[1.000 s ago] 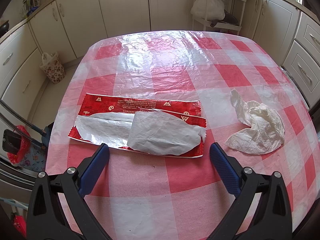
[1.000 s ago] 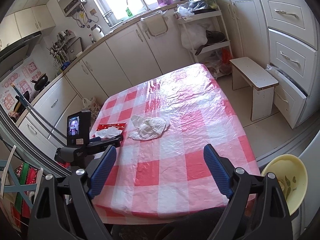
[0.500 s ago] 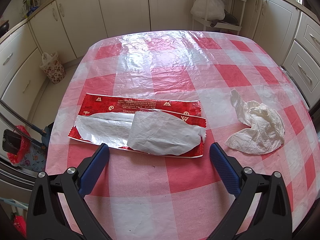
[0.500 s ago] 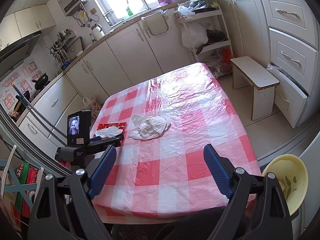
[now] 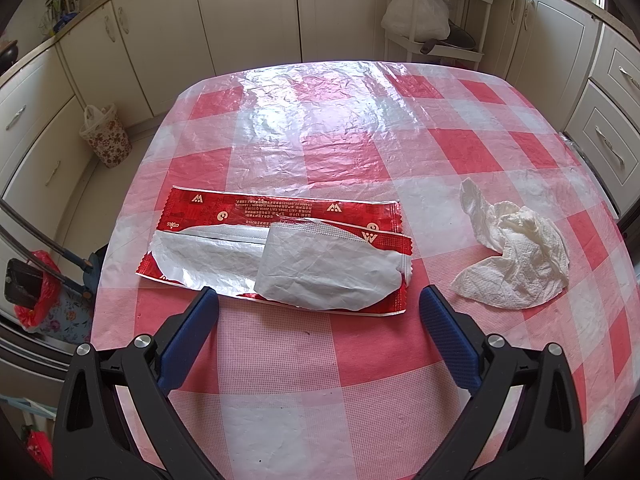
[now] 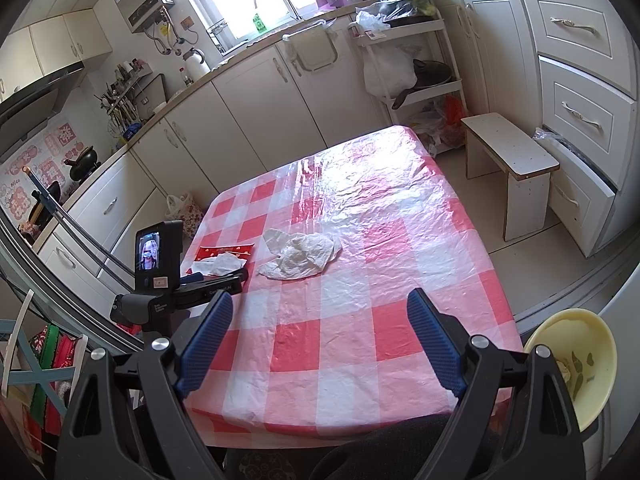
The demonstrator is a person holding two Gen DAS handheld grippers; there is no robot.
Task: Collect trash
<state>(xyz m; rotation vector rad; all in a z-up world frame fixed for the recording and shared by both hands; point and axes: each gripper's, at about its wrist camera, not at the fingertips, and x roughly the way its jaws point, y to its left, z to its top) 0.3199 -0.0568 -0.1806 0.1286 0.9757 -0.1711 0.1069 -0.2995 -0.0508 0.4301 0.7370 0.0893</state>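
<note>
Nothing is shifting since the earlier frames: both grippers are hovering released over the checked counter (image 5: 320, 360). Just beyond the left gripper (image 5: 319, 300), at twelve o'clock, the torn red wrapper (image 5: 280, 216) is lying flat; thin, light and slippery, it probably wants pinching at its near edge. At two o'clock the crumpled tissue (image 5: 516, 264) is sitting, soft and easy to squeeze anywhere. Beside the right gripper (image 6: 320, 300), at four o'clock, a yellow bowl (image 6: 576, 360) is holding a few scraps.
</note>
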